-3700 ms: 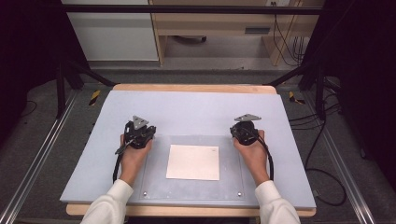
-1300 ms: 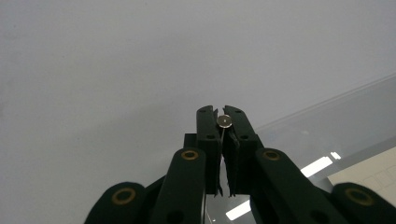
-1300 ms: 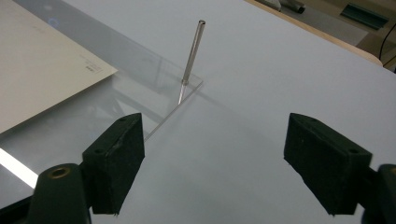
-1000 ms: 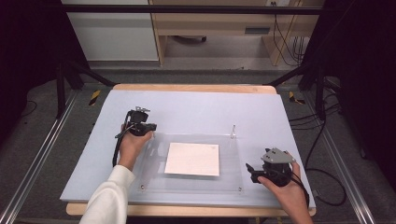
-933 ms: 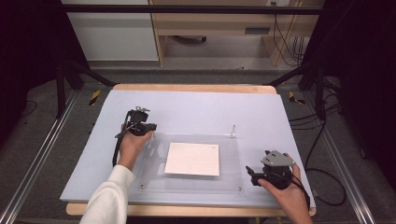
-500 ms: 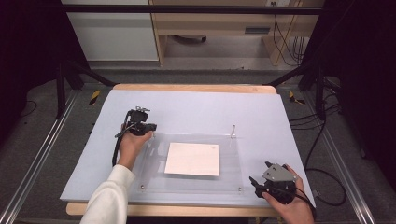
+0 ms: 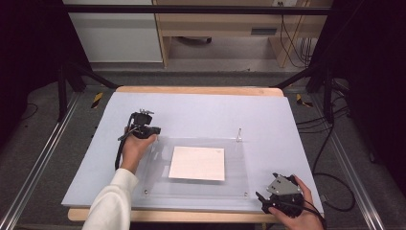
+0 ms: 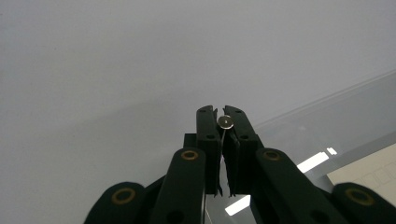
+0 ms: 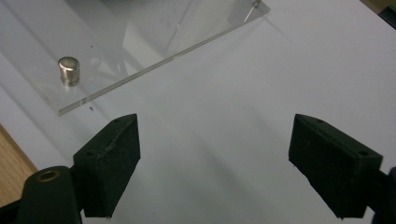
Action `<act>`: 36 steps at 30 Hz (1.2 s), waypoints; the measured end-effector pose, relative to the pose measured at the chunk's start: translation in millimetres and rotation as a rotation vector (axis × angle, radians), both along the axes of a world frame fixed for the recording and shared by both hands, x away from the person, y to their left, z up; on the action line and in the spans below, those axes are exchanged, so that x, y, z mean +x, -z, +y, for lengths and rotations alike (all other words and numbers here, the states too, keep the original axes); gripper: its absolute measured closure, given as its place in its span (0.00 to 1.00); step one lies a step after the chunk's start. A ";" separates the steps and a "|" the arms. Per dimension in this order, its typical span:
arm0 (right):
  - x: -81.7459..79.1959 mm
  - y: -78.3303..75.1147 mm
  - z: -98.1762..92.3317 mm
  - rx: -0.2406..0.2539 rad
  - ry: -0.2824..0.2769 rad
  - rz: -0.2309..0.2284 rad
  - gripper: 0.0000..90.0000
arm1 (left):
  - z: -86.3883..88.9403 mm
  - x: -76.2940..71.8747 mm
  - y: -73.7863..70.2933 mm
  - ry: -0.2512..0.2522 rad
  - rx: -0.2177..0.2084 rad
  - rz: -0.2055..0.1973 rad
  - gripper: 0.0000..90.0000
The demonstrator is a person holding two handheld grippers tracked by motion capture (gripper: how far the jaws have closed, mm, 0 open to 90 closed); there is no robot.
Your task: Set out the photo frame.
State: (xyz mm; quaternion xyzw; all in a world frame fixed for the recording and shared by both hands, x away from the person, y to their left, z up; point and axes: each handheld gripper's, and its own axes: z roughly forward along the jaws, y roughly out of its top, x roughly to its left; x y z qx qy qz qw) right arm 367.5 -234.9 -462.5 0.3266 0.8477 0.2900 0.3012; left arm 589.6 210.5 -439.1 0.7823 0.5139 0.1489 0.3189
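A clear acrylic plate [image 7: 239, 163] lies on the pale mat over a white sheet [image 7: 197, 163]. At its far left corner my left gripper [image 7: 154, 130] is shut on a thin round-headed metal pin [image 8: 226, 122], gripped between the closed jaws [image 8: 220, 112]. Another upright pin [image 7: 239, 134] stands at the far right corner. My right gripper [image 7: 261, 201] rests off the plate's near right corner, by the table's front edge. Its jaws [image 9: 215, 123] have just been opening and stand wide with only bare mat between them. A short metal stud [image 9: 68, 70] sits in that plate corner, ahead and to the left.
The mat [image 7: 201, 110] covers a wooden table whose edge [image 7: 14, 167] shows close beside the right gripper. Metal rails [image 7: 43, 158] run along both sides. Yellow-handled tools [image 7: 97, 99] lie on the floor at the left and right, with cables [image 7: 330, 134] at the right.
My right hand has moved from beside the plate's right edge toward the near right corner and the table's front edge. The left gripper has stayed put.
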 end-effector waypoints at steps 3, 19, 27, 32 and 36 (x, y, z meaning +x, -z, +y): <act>-0.9 3.7 4.1 -0.035 -0.026 0.014 0.20 | 0.8 0.7 0.4 -0.002 -0.008 0.003 0.94; -4.3 6.9 33.3 -0.054 -0.183 -0.070 0.26 | 1.4 2.9 0.9 -0.003 -0.016 0.018 0.94; -4.2 6.1 41.4 -0.054 -0.252 -0.140 0.35 | 2.9 5.6 1.9 0.005 -0.030 0.022 0.94; -1.8 7.2 47.0 -0.062 -0.286 -0.150 0.38 | 2.8 6.2 2.1 0.005 -0.030 0.025 0.94; -2.3 6.2 50.2 -0.065 -0.311 -0.164 0.46 | 3.0 6.1 2.6 0.009 -0.029 0.020 0.94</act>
